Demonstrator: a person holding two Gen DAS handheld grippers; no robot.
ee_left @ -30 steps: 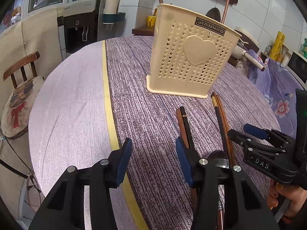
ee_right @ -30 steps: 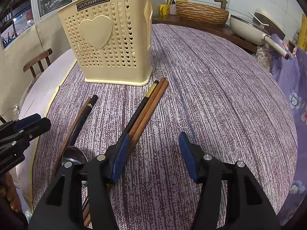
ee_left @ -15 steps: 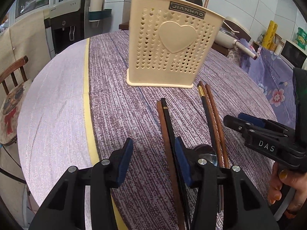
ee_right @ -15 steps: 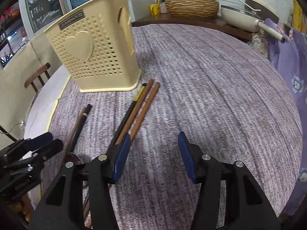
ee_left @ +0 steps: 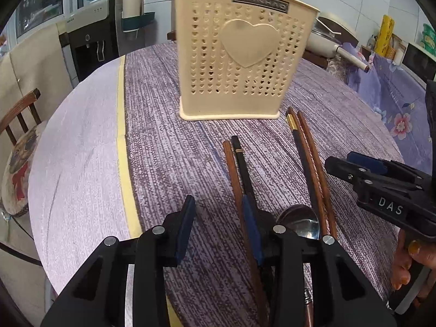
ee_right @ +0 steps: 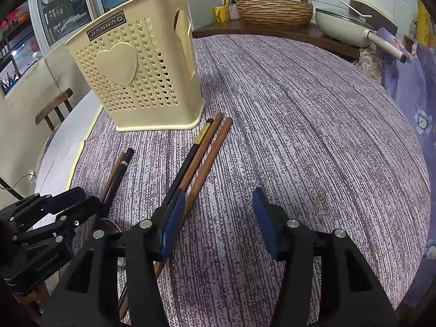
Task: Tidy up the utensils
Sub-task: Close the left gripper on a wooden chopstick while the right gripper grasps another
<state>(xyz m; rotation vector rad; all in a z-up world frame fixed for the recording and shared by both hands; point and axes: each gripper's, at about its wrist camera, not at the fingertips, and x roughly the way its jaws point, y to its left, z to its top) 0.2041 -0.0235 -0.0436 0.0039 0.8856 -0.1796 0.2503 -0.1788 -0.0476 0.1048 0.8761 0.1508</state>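
**Left gripper narrows beside the chopsticks**

Since a second ago the holder (ee_left: 242,51) has slid toward the middle of the left wrist view, and the left gripper (ee_left: 218,229) has drawn its jaws closer; they are closing now, with only bare cloth between them. Its right pad lies over the left pair of chopsticks (ee_left: 237,169), one brown and one black; whether it touches them I cannot tell. A spoon (ee_left: 299,222) lies just right of that pad, its bowl partly hidden. A second bundle of chopsticks (ee_right: 203,152) runs from the holder's corner toward the right gripper (ee_right: 218,223), which stands half open over bare cloth, holding nothing, its left pad over the bundle's near end. The cream holder stands upright on the bench (ee_right: 313,136), near the sticks' far tips. A hand (ee_left: 411,269) grips the right gripper's handle.
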